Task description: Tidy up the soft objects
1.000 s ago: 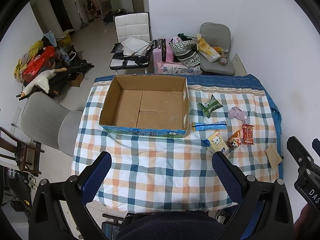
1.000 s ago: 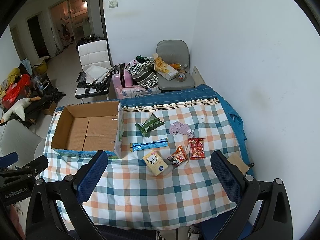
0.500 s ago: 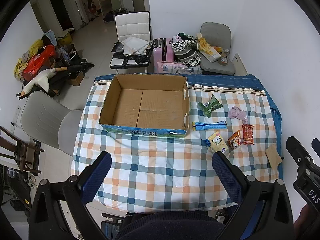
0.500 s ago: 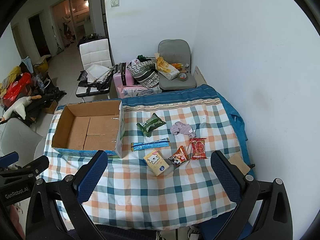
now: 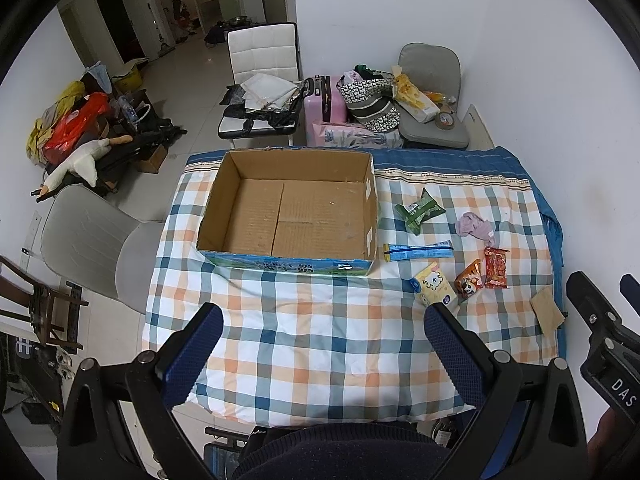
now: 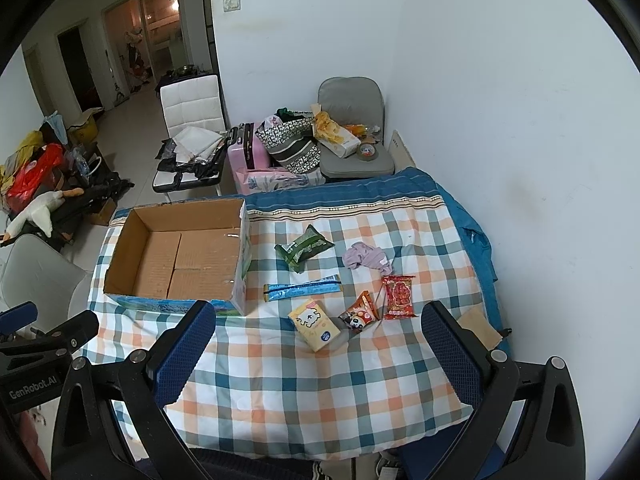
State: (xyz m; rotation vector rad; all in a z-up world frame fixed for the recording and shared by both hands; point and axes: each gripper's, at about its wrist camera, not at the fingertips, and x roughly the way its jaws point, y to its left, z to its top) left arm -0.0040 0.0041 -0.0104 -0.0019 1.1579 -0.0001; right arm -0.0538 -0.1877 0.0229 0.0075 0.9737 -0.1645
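Observation:
An open, empty cardboard box stands on the checked tablecloth. To its right lie a green pack, a lilac cloth, a long blue pouch, a yellow tissue pack, an orange snack bag and a red snack bag. My left gripper and right gripper hover open and empty above the table's near edge.
A brown card lies at the table's right edge, by the white wall. Behind the table stand a white chair, a pink suitcase and a grey chair with bags. A grey chair stands on the left.
Both grippers have shifted very slightly; the view barely moved. Nothing on the table has moved and both grippers stay open.

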